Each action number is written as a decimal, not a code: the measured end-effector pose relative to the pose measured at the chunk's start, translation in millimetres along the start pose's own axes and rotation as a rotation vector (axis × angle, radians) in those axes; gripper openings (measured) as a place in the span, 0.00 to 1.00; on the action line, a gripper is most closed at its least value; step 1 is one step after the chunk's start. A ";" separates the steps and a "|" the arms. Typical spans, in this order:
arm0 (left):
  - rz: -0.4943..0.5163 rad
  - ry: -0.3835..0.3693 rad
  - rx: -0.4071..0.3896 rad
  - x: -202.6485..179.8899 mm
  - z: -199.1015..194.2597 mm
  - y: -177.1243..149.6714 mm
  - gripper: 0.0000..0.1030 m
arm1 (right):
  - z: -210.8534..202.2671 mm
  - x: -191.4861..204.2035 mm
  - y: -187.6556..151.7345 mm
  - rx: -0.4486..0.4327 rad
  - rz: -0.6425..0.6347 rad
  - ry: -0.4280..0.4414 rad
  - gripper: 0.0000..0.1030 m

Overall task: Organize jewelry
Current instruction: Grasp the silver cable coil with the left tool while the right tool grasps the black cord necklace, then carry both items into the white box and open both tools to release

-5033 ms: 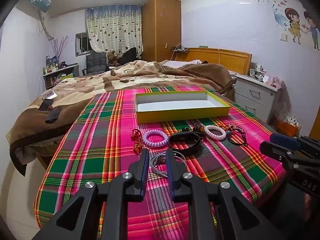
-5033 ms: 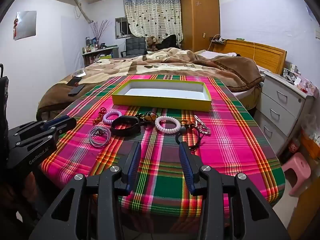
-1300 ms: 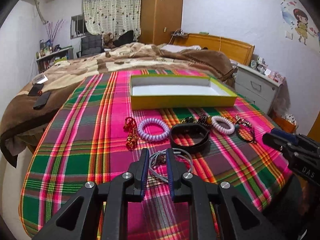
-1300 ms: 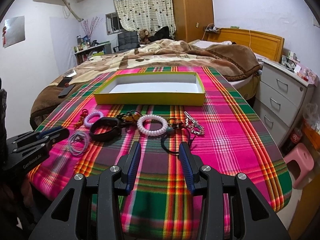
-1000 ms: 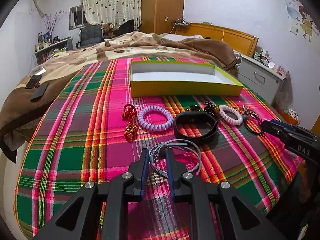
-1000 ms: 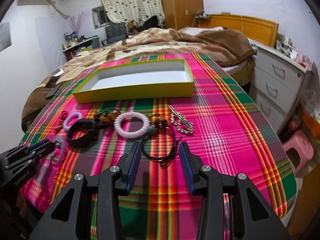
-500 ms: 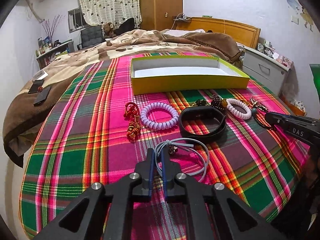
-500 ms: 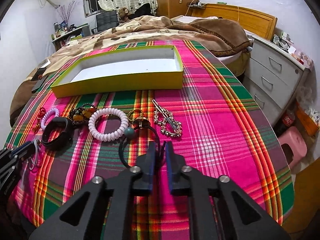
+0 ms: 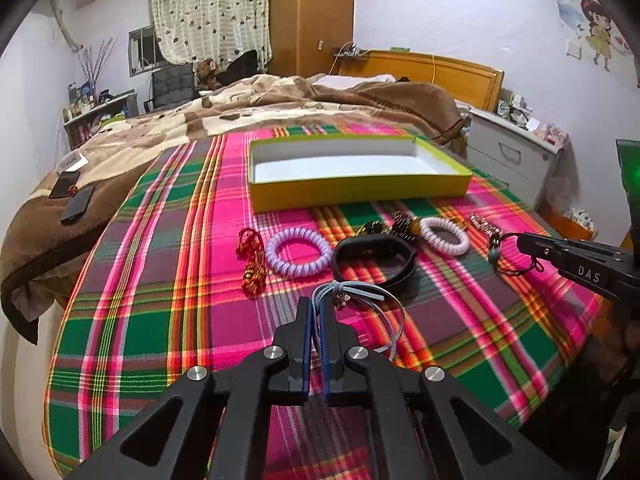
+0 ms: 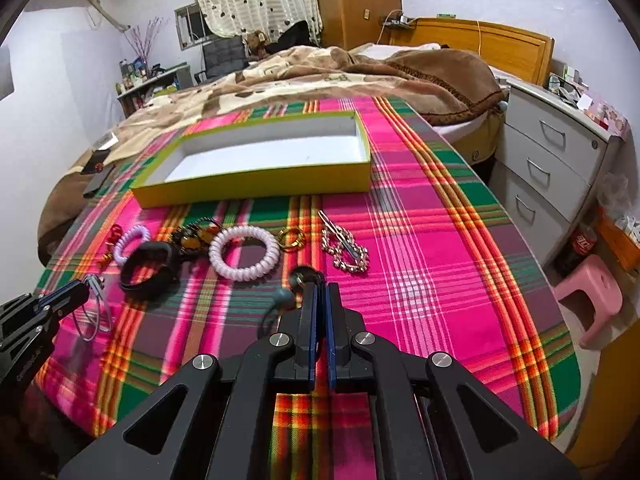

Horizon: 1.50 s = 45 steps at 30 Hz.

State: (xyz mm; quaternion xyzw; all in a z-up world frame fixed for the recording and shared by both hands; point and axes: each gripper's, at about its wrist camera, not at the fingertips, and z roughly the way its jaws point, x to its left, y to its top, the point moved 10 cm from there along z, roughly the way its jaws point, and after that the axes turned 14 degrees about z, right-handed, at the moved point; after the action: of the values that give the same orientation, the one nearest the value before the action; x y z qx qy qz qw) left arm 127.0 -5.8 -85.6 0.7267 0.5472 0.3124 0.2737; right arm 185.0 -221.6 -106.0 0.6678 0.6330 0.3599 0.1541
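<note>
Grey cord loops (image 9: 360, 300): pinched in left hand-held gripper (image 9: 316, 312) | black cord bracelet (image 10: 280, 308): pinched in right hand-held gripper (image 10: 320, 300) | yellow box (image 9: 360, 192): far tabletop edge

The left gripper (image 9: 319, 307) points forward and downward over the near part of the plaid cover, its two blue-padded fingers (image 9: 307, 328) drawn almost together, pinching a thin grey-blue cord loop (image 9: 360, 300) between them. The right gripper (image 10: 321, 292) sits to its right at a like downward slant, jaws likewise pressed close, clamped on a dark cord bracelet (image 10: 286, 300). Each gripper's black tip shows at the edge of the other's view.
</note>
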 end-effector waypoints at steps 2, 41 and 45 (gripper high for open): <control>0.000 -0.002 -0.010 -0.2 -3.7 3.6 0.03 | -4.9 2.4 3.0 -0.010 0.000 0.012 0.03; 0.015 -0.009 -0.011 71.7 135.0 149.5 0.03 | 109.4 48.2 150.0 -0.020 -0.073 0.115 0.03; 0.009 -0.031 0.020 76.0 162.4 154.8 0.03 | 132.5 48.8 156.2 0.003 -0.072 0.117 0.03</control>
State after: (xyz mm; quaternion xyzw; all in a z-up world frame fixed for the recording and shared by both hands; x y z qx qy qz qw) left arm 361.7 19.7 -65.7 0.7366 0.5426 0.2969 0.2736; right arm 386.4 -165.4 -80.7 0.6227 0.6650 0.3917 0.1287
